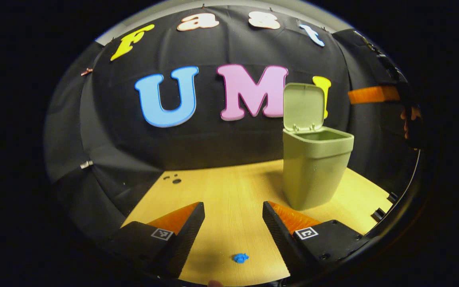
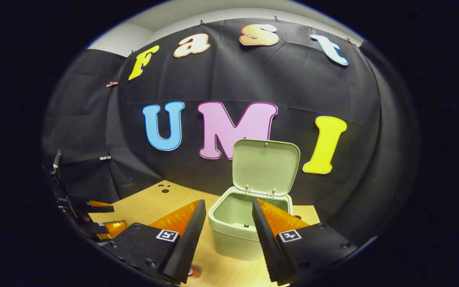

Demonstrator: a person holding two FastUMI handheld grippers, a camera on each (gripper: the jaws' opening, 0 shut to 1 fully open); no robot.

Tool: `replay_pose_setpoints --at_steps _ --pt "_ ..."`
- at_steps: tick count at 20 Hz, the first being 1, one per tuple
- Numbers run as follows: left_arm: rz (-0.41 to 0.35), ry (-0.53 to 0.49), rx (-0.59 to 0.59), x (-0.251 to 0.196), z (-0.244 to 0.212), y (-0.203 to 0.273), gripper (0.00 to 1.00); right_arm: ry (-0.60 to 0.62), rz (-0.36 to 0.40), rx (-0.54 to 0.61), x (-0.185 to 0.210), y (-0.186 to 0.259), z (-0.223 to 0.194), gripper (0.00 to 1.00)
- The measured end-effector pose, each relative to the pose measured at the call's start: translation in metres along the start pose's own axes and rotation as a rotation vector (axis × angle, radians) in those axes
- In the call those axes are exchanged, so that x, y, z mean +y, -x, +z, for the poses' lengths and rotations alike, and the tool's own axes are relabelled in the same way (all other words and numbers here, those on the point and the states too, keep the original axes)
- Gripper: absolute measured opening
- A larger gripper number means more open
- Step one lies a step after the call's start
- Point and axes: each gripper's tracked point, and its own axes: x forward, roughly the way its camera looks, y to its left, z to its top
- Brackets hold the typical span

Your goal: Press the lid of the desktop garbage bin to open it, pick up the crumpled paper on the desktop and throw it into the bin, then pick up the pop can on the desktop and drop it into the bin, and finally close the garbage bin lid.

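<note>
The pale green plastic bin stands on the light wooden surface, its hinged lid upright. Both my jaws are spread, empty. The lid looks light and stiff; its top edge suits a push. I cannot see the bin's bottom.

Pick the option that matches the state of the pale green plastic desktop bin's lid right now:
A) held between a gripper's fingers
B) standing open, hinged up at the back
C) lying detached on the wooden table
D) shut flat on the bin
B: the lid stands upright behind the open mouth of the pale green plastic bin, hinged at the rear rim; the left gripper view shows it raised too, with nothing touching it.
</note>
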Motion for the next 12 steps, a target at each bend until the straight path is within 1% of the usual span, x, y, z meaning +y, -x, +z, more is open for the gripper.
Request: replay_pose_setpoints --at_steps 3,6,8,12 --pt "-0.024 0.022 0.079 -0.006 -0.040 -0.011 0.95 0.016 -0.009 0.014 -0.001 0.010 -0.004 0.75" --pt "-0.031 -0.002 0.145 -0.008 -0.078 -0.021 0.95 0.021 -0.029 0.028 -0.005 0.022 -0.007 0.75" --pt "-0.043 -0.009 0.190 -0.011 -0.101 -0.026 0.94 0.012 -0.044 0.036 -0.011 0.028 -0.009 0.75" --pt "-0.053 0.013 0.287 -0.013 -0.147 -0.034 0.93 -0.010 -0.075 0.053 -0.018 0.041 -0.014 0.75"
